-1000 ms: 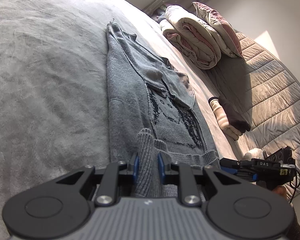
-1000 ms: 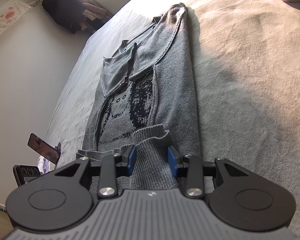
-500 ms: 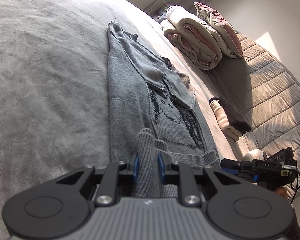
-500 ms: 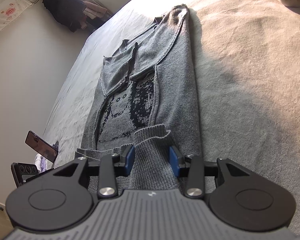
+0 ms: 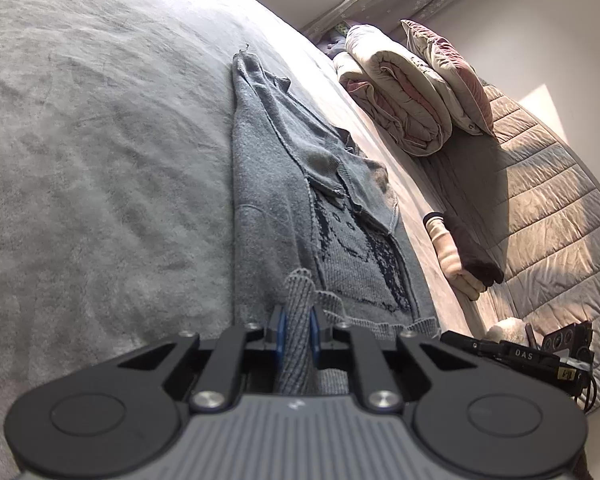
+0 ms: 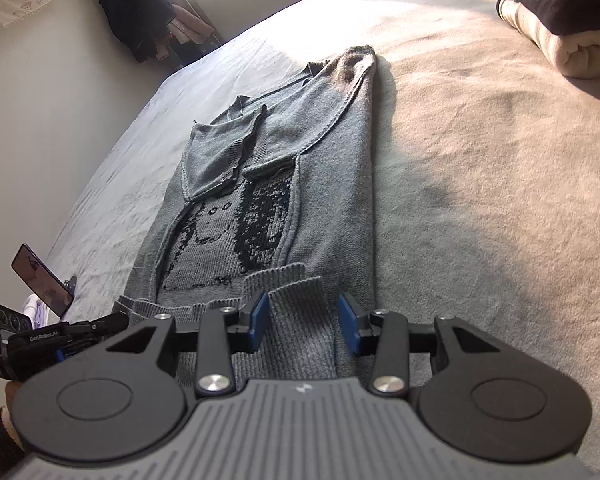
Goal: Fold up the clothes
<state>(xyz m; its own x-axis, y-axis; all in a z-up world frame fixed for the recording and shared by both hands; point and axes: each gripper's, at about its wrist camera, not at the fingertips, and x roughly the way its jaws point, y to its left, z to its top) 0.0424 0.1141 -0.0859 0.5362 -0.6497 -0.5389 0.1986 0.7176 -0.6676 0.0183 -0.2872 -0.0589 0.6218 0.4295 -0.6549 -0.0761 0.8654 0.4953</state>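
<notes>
A grey knit sweater (image 5: 268, 200) with a dark cat pattern lies flat on the grey bed cover (image 5: 100, 160), its sleeves folded in over the chest. My left gripper (image 5: 297, 326) is at the ribbed hem. Its jaws are closing, and the blue pads pinch an upright fold of the hem. In the right wrist view the same sweater (image 6: 320, 184) runs away from my right gripper (image 6: 303, 320), which is at the hem's other corner. Its jaws stand apart, with a bunched piece of hem lying loosely between them.
A rolled duvet (image 5: 404, 100) and a pillow (image 5: 448, 68) sit at the bed's far end. Folded cream and dark clothes (image 5: 460, 248) lie to the right of the sweater. A phone on a stand (image 6: 40, 276) is at the left edge. Dark clothing (image 6: 136, 12) hangs by the wall.
My left gripper's jaws have narrowed onto the hem fold. The right gripper has rolled a little and its jaws stand slightly wider. The sweater lies as before.
</notes>
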